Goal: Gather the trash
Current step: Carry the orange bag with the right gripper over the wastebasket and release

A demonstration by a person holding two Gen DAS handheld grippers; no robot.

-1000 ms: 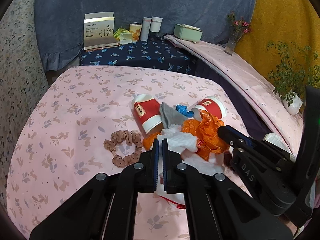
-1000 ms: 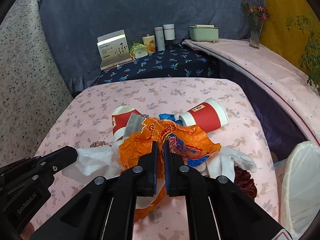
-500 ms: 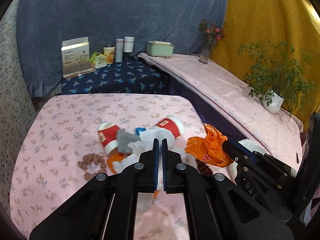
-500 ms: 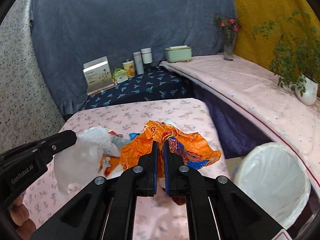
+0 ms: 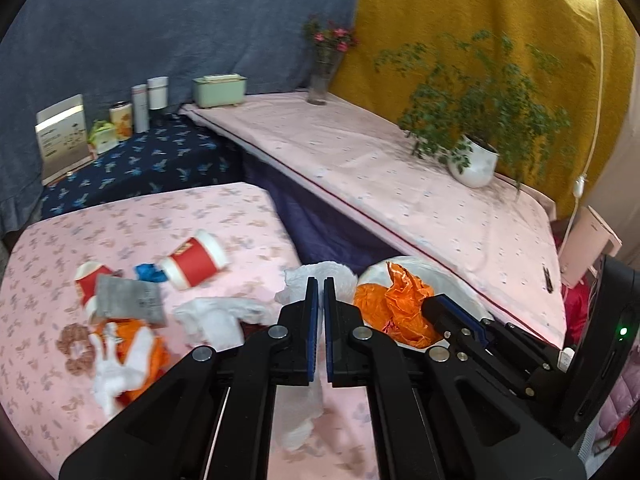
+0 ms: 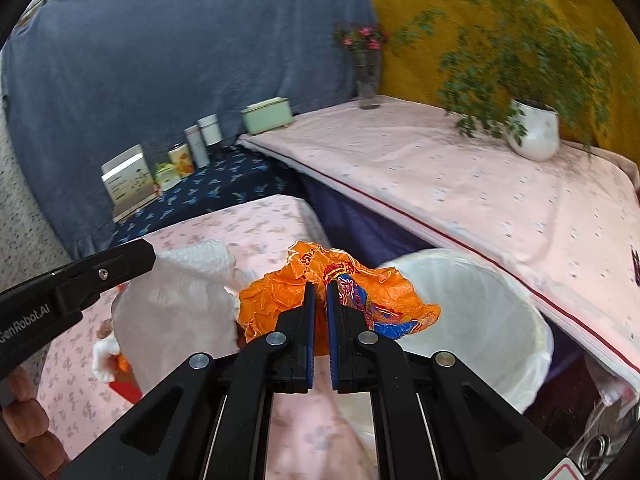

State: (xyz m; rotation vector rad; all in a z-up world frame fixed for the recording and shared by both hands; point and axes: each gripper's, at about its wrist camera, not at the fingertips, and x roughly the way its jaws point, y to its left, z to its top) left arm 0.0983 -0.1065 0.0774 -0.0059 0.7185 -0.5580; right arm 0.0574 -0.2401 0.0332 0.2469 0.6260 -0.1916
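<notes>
Both tongs are now swinging away from the litter pile toward the white-lined round bin [image 6: 476,312], which was barely in view before. Right tongs [image 6: 319,285] are clamping a crumpled orange plastic wrapper with blue and red print [image 6: 280,300] just beside the bin's rim. Left tongs [image 5: 319,280] are pinching a limp white crumpled tissue [image 5: 320,272] over the pink floral surface [image 5: 140,220], where red paper cups [image 5: 194,260] are lying.

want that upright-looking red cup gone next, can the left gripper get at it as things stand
Probably not yet: the left gripper is shut on white tissue, so its jaws are occupied. The red cup itself lies uncovered on the pink cloth, nothing on top.
</notes>
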